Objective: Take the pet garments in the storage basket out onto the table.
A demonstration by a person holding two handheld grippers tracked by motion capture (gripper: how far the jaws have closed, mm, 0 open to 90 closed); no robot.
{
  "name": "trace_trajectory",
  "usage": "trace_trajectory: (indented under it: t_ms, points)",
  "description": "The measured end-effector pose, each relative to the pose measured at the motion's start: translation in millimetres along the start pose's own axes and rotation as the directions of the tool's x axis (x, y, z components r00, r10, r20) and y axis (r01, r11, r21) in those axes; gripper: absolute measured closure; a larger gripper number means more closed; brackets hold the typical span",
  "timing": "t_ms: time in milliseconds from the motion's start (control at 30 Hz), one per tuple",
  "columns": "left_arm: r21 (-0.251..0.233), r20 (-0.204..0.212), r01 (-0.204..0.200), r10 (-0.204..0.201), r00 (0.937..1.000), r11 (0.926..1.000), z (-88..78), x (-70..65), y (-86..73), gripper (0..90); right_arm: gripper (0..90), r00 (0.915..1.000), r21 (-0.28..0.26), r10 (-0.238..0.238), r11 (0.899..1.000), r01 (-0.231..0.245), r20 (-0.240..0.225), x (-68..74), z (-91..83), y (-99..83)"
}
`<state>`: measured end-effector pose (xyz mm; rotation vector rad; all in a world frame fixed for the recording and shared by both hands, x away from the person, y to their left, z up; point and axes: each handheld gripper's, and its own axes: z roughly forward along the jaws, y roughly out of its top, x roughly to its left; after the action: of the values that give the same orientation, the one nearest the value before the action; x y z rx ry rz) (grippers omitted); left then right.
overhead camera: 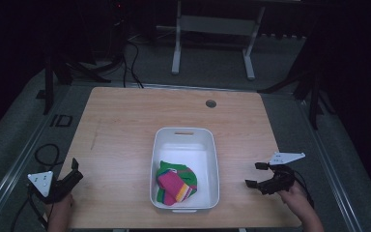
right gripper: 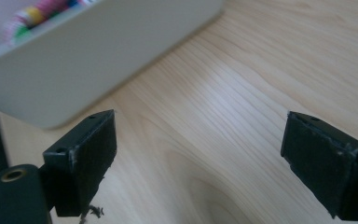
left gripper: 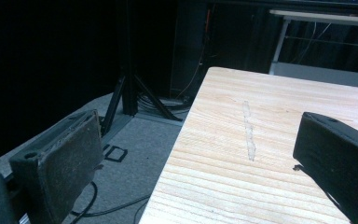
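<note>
A white plastic bin (overhead camera: 211, 159) stands at the middle front of the wooden table (overhead camera: 125, 125). Inside it, at the near end, lies a bundle of striped pink and green socks (overhead camera: 175, 183). My left gripper (overhead camera: 76, 170) hangs open at the table's front left corner, half over the edge, with nothing between its jaws. In the left gripper view the left gripper (left gripper: 205, 154) frames bare wood and the floor. My right gripper (overhead camera: 254, 174) stands open over the table to the right of the bin, empty. The right gripper (right gripper: 200, 154) sees the bin's outer wall (right gripper: 88, 56) and a sliver of sock (right gripper: 37, 16).
A round cable hole (overhead camera: 211, 103) sits near the table's far edge. Black tripod legs (left gripper: 130, 93) and cables (overhead camera: 46, 154) lie on the grey floor to the left. A white table frame (overhead camera: 212, 29) stands behind. A pale scuff (left gripper: 248, 133) marks the wood at the left.
</note>
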<state>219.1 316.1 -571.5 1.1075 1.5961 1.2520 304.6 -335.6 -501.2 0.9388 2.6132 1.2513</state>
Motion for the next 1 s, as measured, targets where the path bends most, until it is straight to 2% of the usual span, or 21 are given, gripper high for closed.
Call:
trace_trajectory:
  t_ms: [67, 133, 200, 300, 367, 467, 600, 833, 1000]
  points:
    - [0.0, 0.0, 0.001, -0.001, 1.0, 1.0, 0.0, -0.1, 0.0, 1.9, 10.3, 0.9999, 0.0, -0.012, 1.0, 0.012, -0.009, 3.0, 0.3, 4.2]
    - [0.0, 0.0, -0.002, 0.002, 1.0, 1.0, -0.1, -0.3, -0.1, 1.9, 10.3, 0.9983, 0.015, -0.05, 0.999, 0.051, -0.029, 12.4, 2.2, 17.2]
    - [0.0, 0.0, -0.005, 0.005, 1.0, 1.0, 0.0, -0.3, 0.0, 1.9, 10.3, 0.9965, 0.021, -0.068, 0.997, 0.069, -0.049, 18.5, 3.9, 25.7]
    - [0.0, 0.001, 0.0, 0.0, 1.0, 1.0, 0.0, -0.1, 0.0, 1.9, 10.3, 0.9943, 0.018, -0.1, 0.995, 0.101, -0.037, 29.0, 7.1, 38.4]
    - [0.0, 0.002, 0.001, -0.001, 1.0, 1.0, 0.1, -0.1, 0.0, 1.9, 10.3, 0.9913, 0.011, -0.121, 0.992, 0.122, -0.051, 35.1, 8.8, 46.3]
    - [0.0, 0.002, 0.001, -0.001, 1.0, 1.0, 0.0, 0.2, 0.0, 1.9, 10.2, 0.9871, -0.011, -0.135, 0.991, 0.134, -0.087, 41.0, 12.0, 58.0]
    - [0.0, 0.003, 0.002, -0.002, 1.0, 1.0, 0.1, 0.2, 0.1, 1.9, 10.3, 0.9809, -0.003, -0.157, 0.987, 0.158, -0.115, 49.9, 20.0, 74.0]
    - [0.002, 0.006, 0.005, -0.005, 1.0, 1.0, 0.2, 0.7, 0.1, 1.9, 13.6, 0.9552, 0.039, -0.243, 0.967, 0.253, -0.168, 69.2, 39.2, 101.4]
    - [0.003, 0.009, 0.005, -0.005, 0.9999, 1.0, 0.2, 1.0, 0.1, 1.9, 13.6, 0.9362, 0.059, -0.281, 0.952, 0.299, -0.212, 83.5, 56.6, 117.5]
